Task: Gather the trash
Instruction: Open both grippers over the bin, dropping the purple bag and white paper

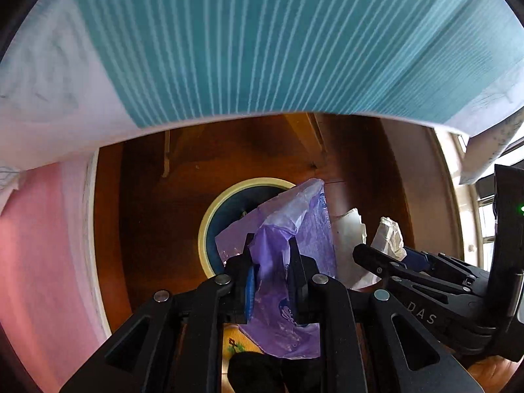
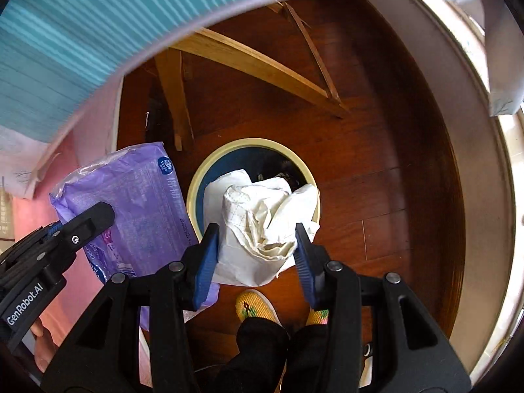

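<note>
My left gripper [image 1: 270,245] points steeply down and is shut on a purple plastic package [image 1: 314,226], which hangs crumpled between its fingers. Below it a round bin [image 1: 209,216] with a cream rim and dark blue inside stands on the wooden floor. In the right wrist view my right gripper [image 2: 256,229] is shut on a crumpled wad of white paper [image 2: 262,209], held over the near edge of the bin [image 2: 209,163], which holds some dark items. The purple package [image 2: 137,196] shows to its left, beside the bin. The paper [image 1: 389,232] and right gripper [image 1: 389,252] appear at the right of the left wrist view.
A teal striped cloth [image 1: 262,32] overhangs from a table edge above. Pale wooden legs [image 2: 177,98] stand behind the bin. A pink surface [image 1: 42,245] runs along the left. The person's yellow patterned shoes [image 2: 258,304] and dark trouser legs are close in front of the bin.
</note>
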A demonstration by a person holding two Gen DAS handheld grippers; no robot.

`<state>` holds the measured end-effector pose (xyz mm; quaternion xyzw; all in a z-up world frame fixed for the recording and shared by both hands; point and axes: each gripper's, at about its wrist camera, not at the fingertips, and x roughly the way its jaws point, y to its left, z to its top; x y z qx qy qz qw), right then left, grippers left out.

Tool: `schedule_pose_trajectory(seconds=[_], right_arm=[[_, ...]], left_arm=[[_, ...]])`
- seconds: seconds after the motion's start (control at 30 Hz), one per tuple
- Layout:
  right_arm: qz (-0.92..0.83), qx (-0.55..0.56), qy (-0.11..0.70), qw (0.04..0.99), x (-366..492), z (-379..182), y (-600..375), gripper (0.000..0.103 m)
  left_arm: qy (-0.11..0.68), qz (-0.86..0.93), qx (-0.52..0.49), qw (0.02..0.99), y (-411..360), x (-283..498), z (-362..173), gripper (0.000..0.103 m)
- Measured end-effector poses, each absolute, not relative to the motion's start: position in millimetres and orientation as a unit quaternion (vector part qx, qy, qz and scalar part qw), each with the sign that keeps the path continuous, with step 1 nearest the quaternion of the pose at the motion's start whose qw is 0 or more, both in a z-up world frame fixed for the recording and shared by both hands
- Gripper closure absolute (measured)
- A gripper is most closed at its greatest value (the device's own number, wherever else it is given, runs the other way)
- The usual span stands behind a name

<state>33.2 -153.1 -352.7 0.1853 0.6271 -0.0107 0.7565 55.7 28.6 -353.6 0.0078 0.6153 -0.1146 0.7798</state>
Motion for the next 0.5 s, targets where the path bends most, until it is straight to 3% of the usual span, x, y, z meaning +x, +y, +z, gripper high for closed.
schedule_pose_trajectory(seconds=[0.07, 0.13, 0.2, 0.5], right_arm=[[-0.008, 0.185, 0.627, 0.756, 38.0, -369.4, -151.9, 0.062], [-0.007, 0.186, 0.628, 0.755, 37.2, -386.1, -151.0, 0.062], [-0.005, 0.186, 0.63, 0.754, 39.7, -398.7, -149.2, 0.062], [0.007, 0.19, 0.635, 0.749, 42.8, -426.6, -140.2, 0.058]], left_arm=[[0.622, -0.11, 0.011, 0.775, 27.6, 63.2, -375.2, 0.077], [0.63, -0.108, 0.006, 0.769, 28.7, 70.2, -394.4, 0.056], [0.637, -0.104, 0.005, 0.764, 30.9, 73.5, -411.4, 0.044], [0.643, -0.071, 0.011, 0.762, 54.2, 69.1, -448.4, 0.041]])
